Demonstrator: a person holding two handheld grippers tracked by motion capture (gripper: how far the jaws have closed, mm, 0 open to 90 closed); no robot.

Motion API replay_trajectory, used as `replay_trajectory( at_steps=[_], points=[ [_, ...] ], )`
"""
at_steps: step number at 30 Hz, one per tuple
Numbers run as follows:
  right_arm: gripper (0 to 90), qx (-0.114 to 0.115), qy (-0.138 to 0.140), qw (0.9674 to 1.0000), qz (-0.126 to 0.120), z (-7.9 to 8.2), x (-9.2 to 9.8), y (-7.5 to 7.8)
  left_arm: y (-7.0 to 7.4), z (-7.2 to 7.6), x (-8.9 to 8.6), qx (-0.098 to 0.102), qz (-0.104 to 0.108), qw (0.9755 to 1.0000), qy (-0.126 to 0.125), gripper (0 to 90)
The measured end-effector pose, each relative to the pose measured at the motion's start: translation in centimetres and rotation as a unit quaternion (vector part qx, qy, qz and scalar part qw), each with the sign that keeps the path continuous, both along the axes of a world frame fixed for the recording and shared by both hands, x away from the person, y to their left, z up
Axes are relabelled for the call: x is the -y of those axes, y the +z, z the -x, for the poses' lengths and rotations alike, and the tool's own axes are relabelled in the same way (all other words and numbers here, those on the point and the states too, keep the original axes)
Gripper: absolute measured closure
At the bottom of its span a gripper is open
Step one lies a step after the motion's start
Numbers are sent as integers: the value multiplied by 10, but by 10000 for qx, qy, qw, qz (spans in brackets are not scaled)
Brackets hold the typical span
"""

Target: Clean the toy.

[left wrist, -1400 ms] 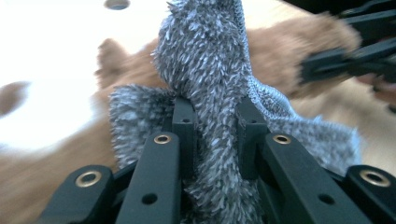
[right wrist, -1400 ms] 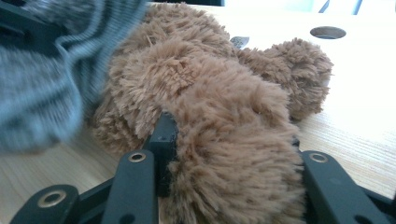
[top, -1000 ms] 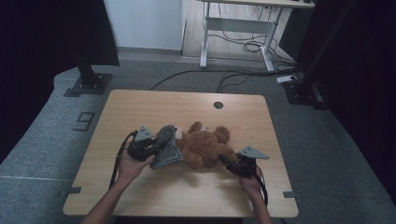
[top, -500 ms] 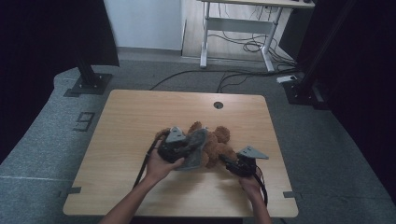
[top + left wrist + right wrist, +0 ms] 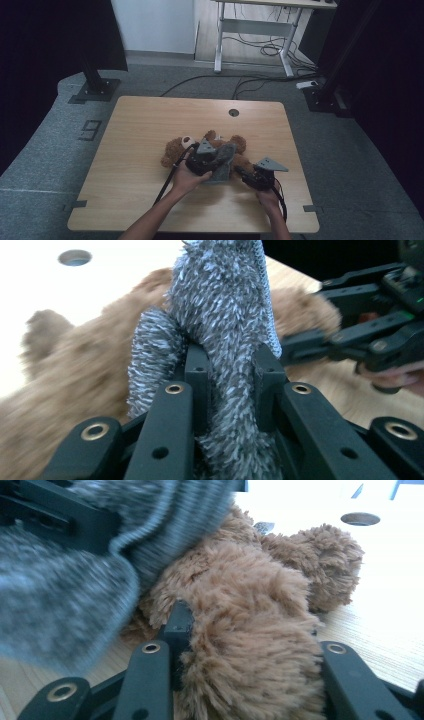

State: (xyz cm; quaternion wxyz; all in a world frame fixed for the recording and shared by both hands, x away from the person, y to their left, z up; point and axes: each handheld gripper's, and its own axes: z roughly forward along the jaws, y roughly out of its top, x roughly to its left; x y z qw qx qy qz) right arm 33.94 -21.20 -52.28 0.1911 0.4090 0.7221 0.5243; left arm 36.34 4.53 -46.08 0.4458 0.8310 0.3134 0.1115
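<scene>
Carrying the one fuzzy grey cloth clamped between its jaws, our left gripper has swung over the single brown plush bear, whose shaggy limb sits squeezed between our right gripper's just-tightened jaws.

a light wooden table stands on grey carpet, with a round cable hole near its twelve o'clock edge. at twelve o'clock beyond it, a white desk frame stands over tangled black cables on a paler floor. black curtains hang at ten and two o'clock, and a black stand base sits at ten.
</scene>
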Motion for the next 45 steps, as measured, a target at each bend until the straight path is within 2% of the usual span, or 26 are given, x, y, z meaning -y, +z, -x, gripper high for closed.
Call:
replay_trajectory(
  at_steps=[1, 2, 3, 4, 5, 6, 9, 11, 15, 17, 19, 20, 21, 22, 23, 25, 26, 27, 28, 35, 38, 40, 41, 42, 43, 45],
  points=[
    [598, 0, 0, 10000, 0, 0, 0, 0, 0, 0, 0, 0, 0, 10000, 0, 747],
    [598, 1, 8, 10000, 1, 0, 0, 0, -1, 1, -15, 81, -65, 9998, 149, 747],
    [598, 1, 8, 10000, 1, 0, 0, 0, -1, 1, -15, 81, -65, 9998, 149, 747],
    [598, 6, 10, 10000, 9, 1, 0, 0, -3, 1, -32, 107, -135, 9993, 332, 747],
    [598, 6, 10, 10000, 9, 1, 0, 0, -3, 1, -32, 107, -135, 9993, 332, 747],
    [598, -2, 14, 10000, 0, 0, 1, 0, -8, -2, -51, 7, -44, 9988, 495, 748],
    [597, -3, 57, 10000, 10, 1, 0, 0, -13, -2, -78, -181, 256, 9982, 504, 752],
    [597, -2, 61, 10000, 22, 1, -1, 0, -13, 3, -89, -136, 304, 9981, 523, 754],
    [597, -4, 52, 10000, 47, 2, 0, 0, -11, 10, -103, 31, 232, 9978, 623, 754],
    [597, -4, 52, 10000, 38, 2, 0, 0, -11, 12, -119, 107, 180, 9963, 833, 754],
    [597, -8, 55, 10000, 34, 2, 0, 0, -12, 12, -125, 99, 186, 9957, 901, 754],
    [597, -19, 62, 10000, 22, 2, 0, -1, -14, 10, -136, 54, 206, 9945, 1029, 754],
    [597, -19, 62, 10000, 22, 2, 0, -1, -14, 10, -136, 54, 206, 9945, 1029, 754],
    [596, -17, 70, 10000, 20, 2, 0, -1, -18, 8, -144, 31, 184, 9930, 1162, 754],
    [596, -17, 70, 10000, 20, 2, 0, -1, -18, 8, -144, 31, 184, 9930, 1162, 754],
    [596, -15, 71, 10000, 24, 2, 0, -1, -20, 7, -151, 28, 85, 9914, 1304, 754],
    [596, -20, 63, 10000, 24, 2, 0, -1, -24, 5, -158, 22, -79, 9894, 1453, 754],
    [596, -22, 59, 10000, 17, 2, 1, -1, -24, 5, -158, 22, -79, 9894, 1453, 754],
    [596, -23, 67, 10000, 18, 1, 1, -1, -28, 2, -164, -61, -138, 9876, 1561, 754],
    [595, -26, 67, 10000, -14, 1, 2, -1, -38, -1, -175, -217, -222, 9848, 1709, 752],
    [594, -15, 67, 10000, 0, 1, 2, -1, -40, -1, -177, -245, -236, 9844, 1726, 751],
    [594, -19, 69, 10000, -4, 1, 2, -1, -36, 1, -178, -250, -64, 9847, 1722, 752],
    [594, -30, 66, 10000, -18, 1, 2, -1, -36, 1, -178, -250, -64, 9847, 1722, 752],
    [594, -43, 72, 10000, -24, 1, 3, -1, -27, 4, -175, -169, 42, 9860, 1656, 752],
    [594, -36, 77, 10000, -36, 1, 3, -1, -27, 4, -175, -169, 42, 9860, 1656, 753],
    [594, -36, 85, 10000, -37, 1, 3, -1, -14, 6, -167, -35, 112, 9883, 1524, 752]
  ],
)
